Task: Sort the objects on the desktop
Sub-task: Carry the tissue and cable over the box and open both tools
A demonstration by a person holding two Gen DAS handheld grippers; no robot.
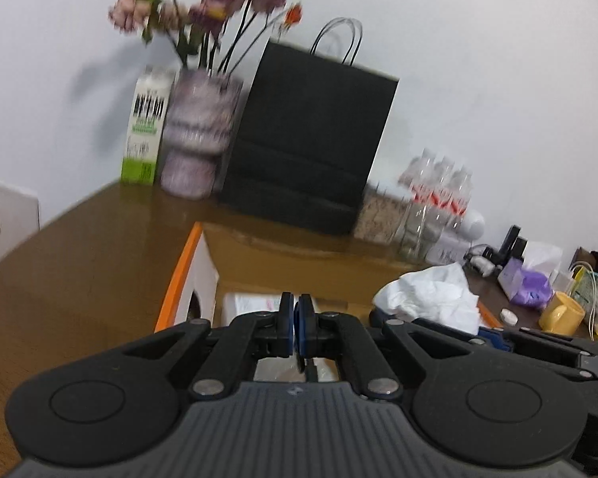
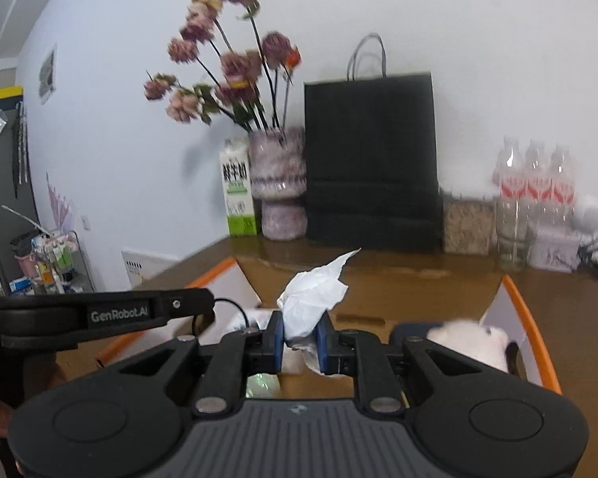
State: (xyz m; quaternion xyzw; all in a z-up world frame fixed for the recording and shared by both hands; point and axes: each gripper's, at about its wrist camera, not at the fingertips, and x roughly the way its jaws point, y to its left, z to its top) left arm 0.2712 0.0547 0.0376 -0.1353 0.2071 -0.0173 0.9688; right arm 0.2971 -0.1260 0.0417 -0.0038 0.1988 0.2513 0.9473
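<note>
The right gripper (image 2: 300, 336) is black with blue pads, and the crumpled tissue (image 2: 313, 302) between them is white. Around and beyond it, the cardboard box (image 2: 532, 330) is brown inside with an orange rim and white flaps. Farther ahead stands a plain black paper bag (image 2: 370, 159); to its left are a vase (image 2: 279, 183) mottled pink and white, holding dusty pink flowers (image 2: 235, 63), and a white carton (image 2: 237, 195) with a green base. The bottles (image 2: 536, 187) to the right are clear with red-and-white labels, their pattern blurred. The table (image 1: 79, 263) is brown wood grain, and the mug (image 1: 560, 312) looks yellow.
</note>
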